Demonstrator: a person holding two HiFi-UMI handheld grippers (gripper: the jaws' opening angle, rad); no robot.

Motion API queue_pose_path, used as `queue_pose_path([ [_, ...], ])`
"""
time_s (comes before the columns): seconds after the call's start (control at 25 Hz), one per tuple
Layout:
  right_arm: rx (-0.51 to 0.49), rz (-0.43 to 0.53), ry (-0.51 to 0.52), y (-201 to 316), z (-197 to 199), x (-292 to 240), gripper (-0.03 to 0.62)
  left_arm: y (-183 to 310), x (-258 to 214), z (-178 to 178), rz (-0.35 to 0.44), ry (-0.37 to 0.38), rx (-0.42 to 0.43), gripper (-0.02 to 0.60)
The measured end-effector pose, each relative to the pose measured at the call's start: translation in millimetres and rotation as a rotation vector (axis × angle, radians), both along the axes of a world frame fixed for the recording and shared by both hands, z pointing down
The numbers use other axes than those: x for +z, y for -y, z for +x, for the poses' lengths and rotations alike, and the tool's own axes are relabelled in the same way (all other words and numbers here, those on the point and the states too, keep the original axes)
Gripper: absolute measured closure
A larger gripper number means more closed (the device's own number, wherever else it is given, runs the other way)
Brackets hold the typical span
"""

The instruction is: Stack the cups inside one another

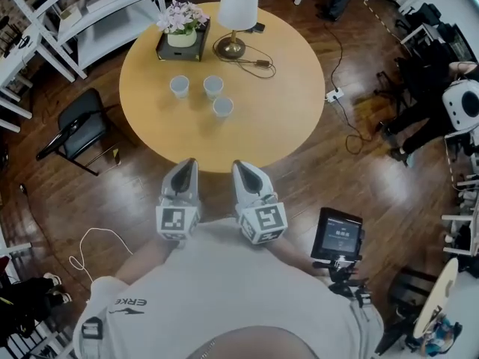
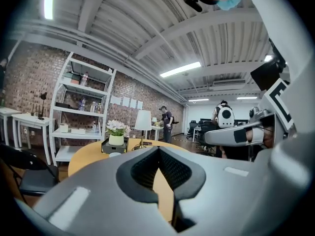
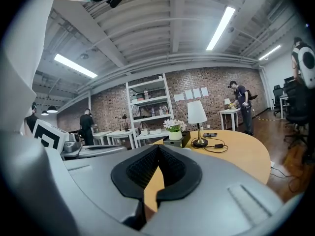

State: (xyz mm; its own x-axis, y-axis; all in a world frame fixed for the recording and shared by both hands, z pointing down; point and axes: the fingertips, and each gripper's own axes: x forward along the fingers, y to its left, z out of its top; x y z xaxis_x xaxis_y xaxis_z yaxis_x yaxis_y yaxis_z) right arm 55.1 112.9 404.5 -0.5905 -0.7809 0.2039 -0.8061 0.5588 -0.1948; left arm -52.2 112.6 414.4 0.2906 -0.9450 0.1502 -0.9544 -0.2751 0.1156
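Three cups (image 1: 213, 86) stand upright and apart on the round counter (image 1: 284, 118), in a loose triangle on the near side of the lamp (image 1: 236, 13); none sits inside another. A flower pot (image 1: 182, 32) stands just left of the lamp. The left gripper (image 1: 185, 163) and right gripper (image 1: 241, 164) hang side by side at the counter edge farthest from the lamp, well short of the cups. Both grippers' fingers (image 2: 142, 168) are pressed together, with nothing between them.
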Motion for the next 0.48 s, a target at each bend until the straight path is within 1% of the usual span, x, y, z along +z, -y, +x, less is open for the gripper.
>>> queue_pose_path([
  [0.12, 0.033, 0.003, -0.009, 26.2, -17.5, -2.7, 0.580, 30.8, -2.4, -19.4, 0.014, -0.004, 0.028, 0.580],
  [0.24, 0.067, 0.002, -0.018, 49.4, -33.2, -4.4, 0.580, 57.7, 1.3, -39.9, 0.039, 0.008, 0.050, 0.580],
  [0.48, 0.140, -0.014, -0.028, 81.9, -55.0, -1.8, 0.580, 99.5, 1.4, -66.7, 0.043, -0.002, 0.104, 0.580],
])
